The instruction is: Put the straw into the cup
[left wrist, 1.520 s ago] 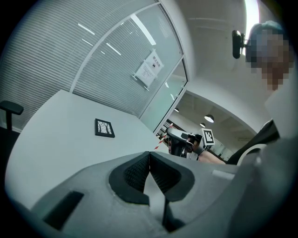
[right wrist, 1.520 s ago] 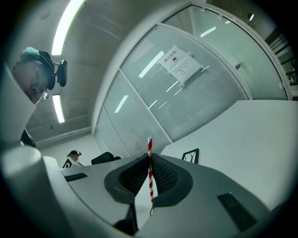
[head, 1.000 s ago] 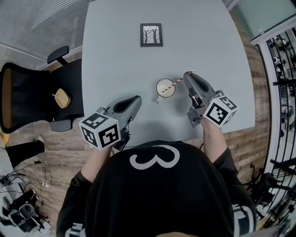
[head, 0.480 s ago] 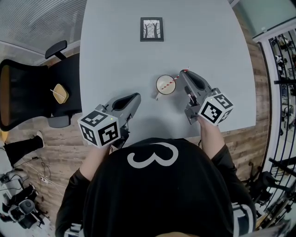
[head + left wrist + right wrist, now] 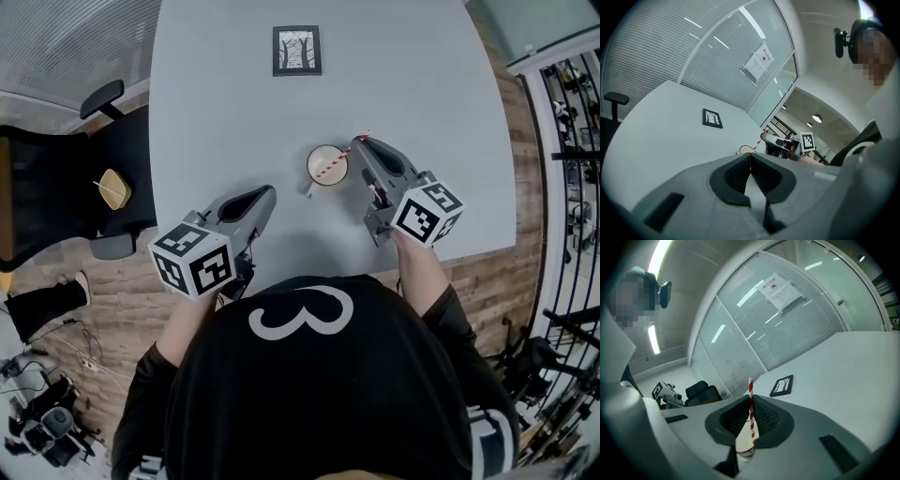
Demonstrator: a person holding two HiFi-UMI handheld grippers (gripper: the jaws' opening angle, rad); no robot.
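Close to my chest, at the near edge of the bench (image 5: 422, 84), my left tongs (image 5: 265, 193) hover with nothing in them. Their dark pads meet in a tight line in the left gripper view, so they are together and empty, and they stand well apart from the cup. Their marker cube sits by my left hand, out past the bench edge.

Over on my other side, my right tongs (image 5: 751, 414) are clamped on the straw (image 5: 750, 392). The red-and-white striped tube stands between the pads, with its top poking out above the tips. The head view shows the tongs reaching in from the right, with their tips just beside the cup (image 5: 319, 158).

From those tips the straw slants down and to the left across the cup's round white mouth. The right gripper view shows the straw's lower part coming down to the cup's rim, which shows below the pads. Whether the lower end is down inside the cup or only over its mouth, I cannot tell. The cup stands upright on the pale grey bench, about midway across it and between my two tongs.

Farther along the bench, well beyond the cup, a small black-framed picture (image 5: 297, 50) lies flat. Off the bench's left edge a black chair (image 5: 56, 202) stands on the wooden floor, with a small yellow thing (image 5: 112, 189) on its seat.
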